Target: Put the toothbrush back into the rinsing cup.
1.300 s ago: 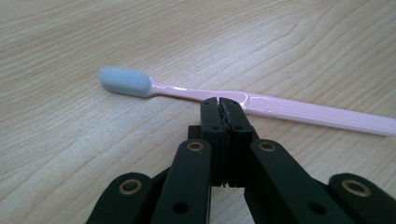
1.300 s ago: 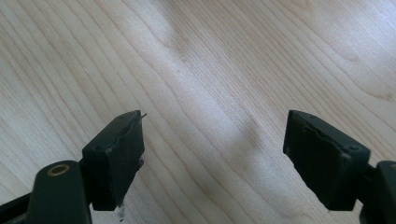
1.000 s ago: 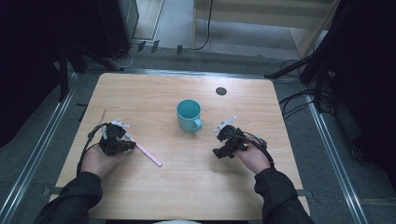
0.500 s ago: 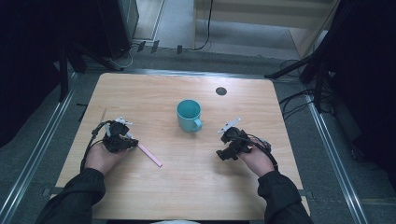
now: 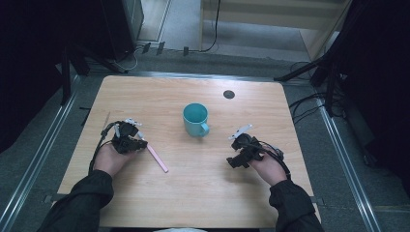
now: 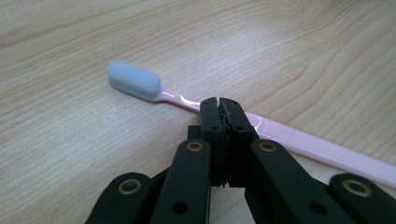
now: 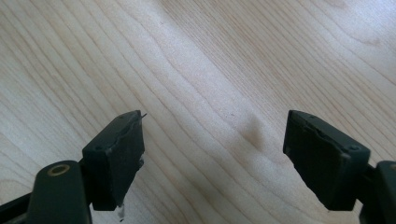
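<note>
My left tool (image 6: 219, 109), jaws shut, seemingly pinches the pink toothbrush (image 6: 280, 135) w/ a thin grip that could slip; right tool (image 7: 212, 154) gapes empty.

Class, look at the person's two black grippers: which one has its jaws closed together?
The left gripper, jaws shut beside the pink toothbrush; the right gripper stands wide open over bare wood.

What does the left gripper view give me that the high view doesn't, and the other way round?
Left gripper view: the left tongs seen shut, tips at the toothbrush neck, pale bristles clear. High view: teal mug at mid-table and the right tongs. Shared: the left tongs, the pink toothbrush and the wooden table.
</note>
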Action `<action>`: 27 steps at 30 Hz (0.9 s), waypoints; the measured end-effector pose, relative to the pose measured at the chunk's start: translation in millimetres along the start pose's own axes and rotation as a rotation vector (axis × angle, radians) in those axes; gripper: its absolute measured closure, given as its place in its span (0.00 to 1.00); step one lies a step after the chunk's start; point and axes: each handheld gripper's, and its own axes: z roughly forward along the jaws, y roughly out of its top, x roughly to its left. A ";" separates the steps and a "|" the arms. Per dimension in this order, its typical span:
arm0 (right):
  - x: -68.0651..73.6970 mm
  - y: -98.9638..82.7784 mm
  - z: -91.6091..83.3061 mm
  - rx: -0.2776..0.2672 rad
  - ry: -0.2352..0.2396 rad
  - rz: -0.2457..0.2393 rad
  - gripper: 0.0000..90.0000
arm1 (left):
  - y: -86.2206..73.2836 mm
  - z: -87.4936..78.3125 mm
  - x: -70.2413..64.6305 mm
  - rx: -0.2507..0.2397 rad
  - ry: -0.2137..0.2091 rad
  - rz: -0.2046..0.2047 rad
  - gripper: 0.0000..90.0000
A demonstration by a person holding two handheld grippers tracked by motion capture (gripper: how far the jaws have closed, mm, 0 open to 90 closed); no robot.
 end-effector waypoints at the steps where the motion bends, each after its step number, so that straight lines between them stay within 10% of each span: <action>1: 0.0 0.0 0.0 0.000 0.000 0.000 0.23 | 0.0 0.0 0.0 0.000 0.000 0.000 0.99; 10: -1.1 -1.9 -0.7 0.002 -0.004 0.006 0.23 | 5.8 -9.8 -25.2 -0.051 -0.048 0.033 0.99; 27: 0.8 3.0 2.2 0.008 0.003 -0.022 0.23 | -1.2 7.0 -77.1 0.019 -0.112 0.137 0.99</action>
